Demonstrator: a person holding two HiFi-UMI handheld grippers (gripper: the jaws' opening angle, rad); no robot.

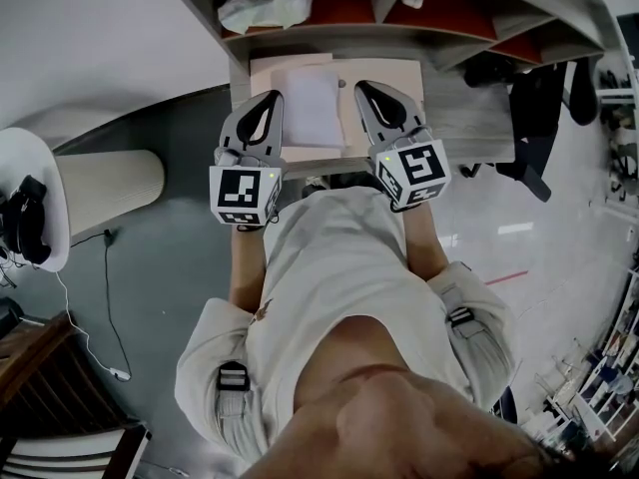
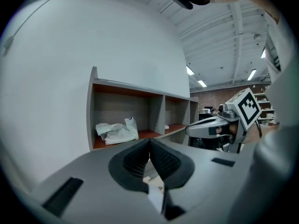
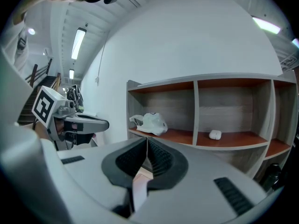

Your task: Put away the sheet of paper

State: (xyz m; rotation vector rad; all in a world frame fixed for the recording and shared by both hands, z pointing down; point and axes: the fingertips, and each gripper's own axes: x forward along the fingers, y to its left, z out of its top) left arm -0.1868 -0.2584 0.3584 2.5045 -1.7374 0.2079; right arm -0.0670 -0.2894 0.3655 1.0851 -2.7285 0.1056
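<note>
My left gripper [image 1: 268, 100] and right gripper [image 1: 365, 92] are sitting closed, empty. Paper [image 1: 312, 108] is lying on the desk [image 1: 469, 118] between them, long axis pointing at the shelf [image 1: 449, 13], equally near both.

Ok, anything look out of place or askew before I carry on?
Only the crumpled white bag, slumped in the left compartment of the shelf, looks untidy. The sheet of paper lies flat and square on the tan board.
</note>
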